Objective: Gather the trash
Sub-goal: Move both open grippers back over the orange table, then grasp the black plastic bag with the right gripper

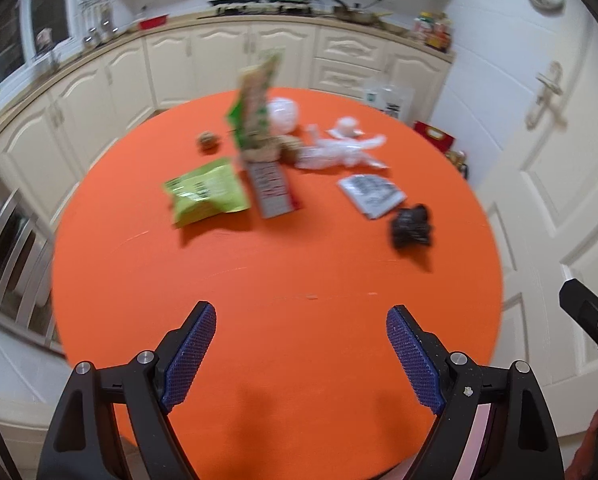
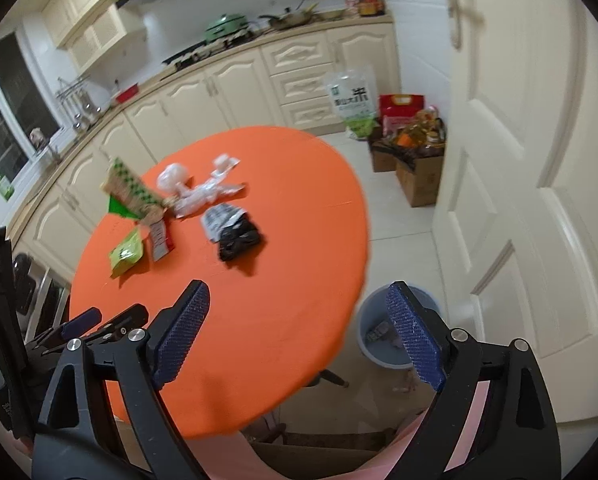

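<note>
Left gripper (image 1: 301,316) and right gripper (image 2: 298,296) spread, empty; blurred crumpled wrappers (image 1: 207,192) litter orange table (image 1: 279,280).

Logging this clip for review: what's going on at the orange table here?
A person is clearing litter. Both the left hand-held gripper and the right hand-held gripper hang open and empty over the round orange table. A green snack packet, crumpled black bag and clear plastic wrap lie uncollected. A grey bin stands on the floor beside it.
</note>
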A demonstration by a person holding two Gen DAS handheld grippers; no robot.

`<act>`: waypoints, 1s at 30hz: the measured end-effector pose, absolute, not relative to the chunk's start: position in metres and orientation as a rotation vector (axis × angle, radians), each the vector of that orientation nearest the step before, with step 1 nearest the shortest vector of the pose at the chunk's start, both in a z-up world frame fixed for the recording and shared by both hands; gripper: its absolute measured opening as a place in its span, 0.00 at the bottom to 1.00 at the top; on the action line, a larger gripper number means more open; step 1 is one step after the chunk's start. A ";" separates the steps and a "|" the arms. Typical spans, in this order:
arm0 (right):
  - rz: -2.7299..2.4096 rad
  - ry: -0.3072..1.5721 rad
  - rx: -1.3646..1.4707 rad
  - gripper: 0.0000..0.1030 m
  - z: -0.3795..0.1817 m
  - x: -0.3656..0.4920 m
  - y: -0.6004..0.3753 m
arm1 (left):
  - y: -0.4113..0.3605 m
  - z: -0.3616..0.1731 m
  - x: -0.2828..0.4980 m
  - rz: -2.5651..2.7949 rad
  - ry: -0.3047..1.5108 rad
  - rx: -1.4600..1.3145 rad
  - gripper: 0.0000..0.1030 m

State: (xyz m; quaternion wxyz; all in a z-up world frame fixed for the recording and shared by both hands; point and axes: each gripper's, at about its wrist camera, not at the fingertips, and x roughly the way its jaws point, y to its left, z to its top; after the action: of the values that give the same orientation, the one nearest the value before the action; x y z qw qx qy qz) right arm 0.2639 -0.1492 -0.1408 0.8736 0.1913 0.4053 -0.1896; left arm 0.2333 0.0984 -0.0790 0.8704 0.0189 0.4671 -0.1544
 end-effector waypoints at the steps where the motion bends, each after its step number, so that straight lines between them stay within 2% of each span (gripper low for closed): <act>1: -0.388 0.858 0.392 0.88 -0.143 0.271 -0.145 | 0.103 -0.079 0.235 -0.316 0.981 0.032 0.82; 21: -0.353 1.072 0.288 0.89 -0.215 0.399 -0.132 | 0.176 -0.111 0.322 -0.191 1.064 -0.111 0.82; 22: -0.360 1.086 0.296 0.87 -0.222 0.404 -0.134 | 0.175 -0.113 0.327 -0.189 1.063 -0.110 0.82; 23: -0.366 1.098 0.302 0.80 -0.226 0.408 -0.136 | 0.175 -0.115 0.333 -0.188 1.061 -0.109 0.82; 27: -0.394 1.124 0.256 0.44 -0.235 0.416 -0.136 | 0.171 -0.118 0.351 -0.199 1.067 -0.117 0.82; 30: -0.372 1.132 0.262 0.41 -0.234 0.414 -0.138 | 0.165 -0.122 0.366 -0.211 1.080 -0.138 0.82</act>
State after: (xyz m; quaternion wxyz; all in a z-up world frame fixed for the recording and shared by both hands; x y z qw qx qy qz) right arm 0.4144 -0.1377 -0.2338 0.8196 0.1232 0.5316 -0.1747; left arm 0.3657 0.1650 -0.1217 0.8502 -0.0655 0.5126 -0.1003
